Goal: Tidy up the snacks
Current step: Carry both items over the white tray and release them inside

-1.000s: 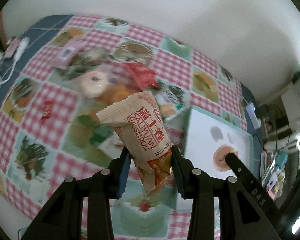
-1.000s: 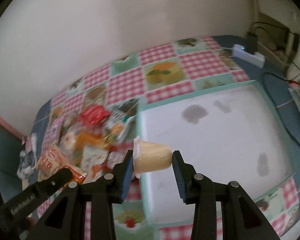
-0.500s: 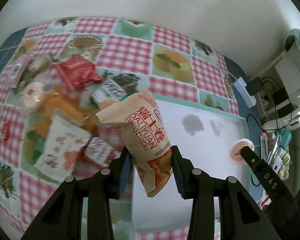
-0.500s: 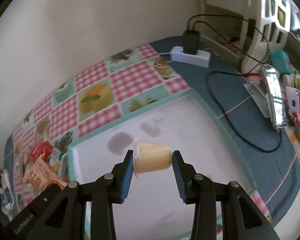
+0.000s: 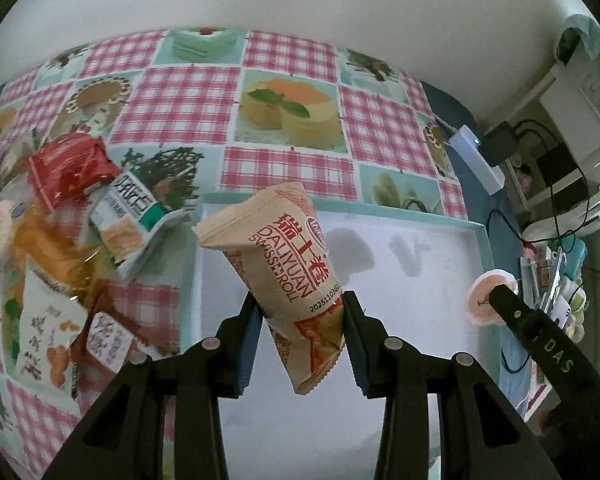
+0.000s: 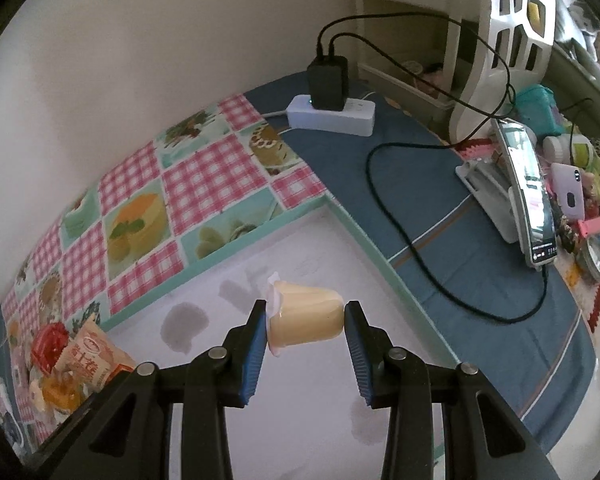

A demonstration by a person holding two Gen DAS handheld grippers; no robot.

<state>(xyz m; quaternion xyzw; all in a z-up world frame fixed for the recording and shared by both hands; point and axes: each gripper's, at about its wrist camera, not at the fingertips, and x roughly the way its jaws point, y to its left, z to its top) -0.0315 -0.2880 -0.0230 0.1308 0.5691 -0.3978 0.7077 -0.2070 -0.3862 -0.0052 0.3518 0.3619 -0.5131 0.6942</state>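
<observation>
Tan swiss roll pack [image 5: 296, 280] clamped in left gripper [image 5: 300, 320]; right gripper [image 6: 305, 320] clamps pudding cup [image 6: 306, 316] over white tray [image 6: 300, 420].

Power strip [image 6: 332, 115], charger [image 6: 327, 82], phone [image 6: 530, 196]

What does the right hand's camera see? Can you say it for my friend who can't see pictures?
The right gripper holds a yellow pudding cup sideways between its jaws, above a white tray with a teal rim. A checkered tablecloth lies behind the tray, with a power strip and cables farther back.
</observation>
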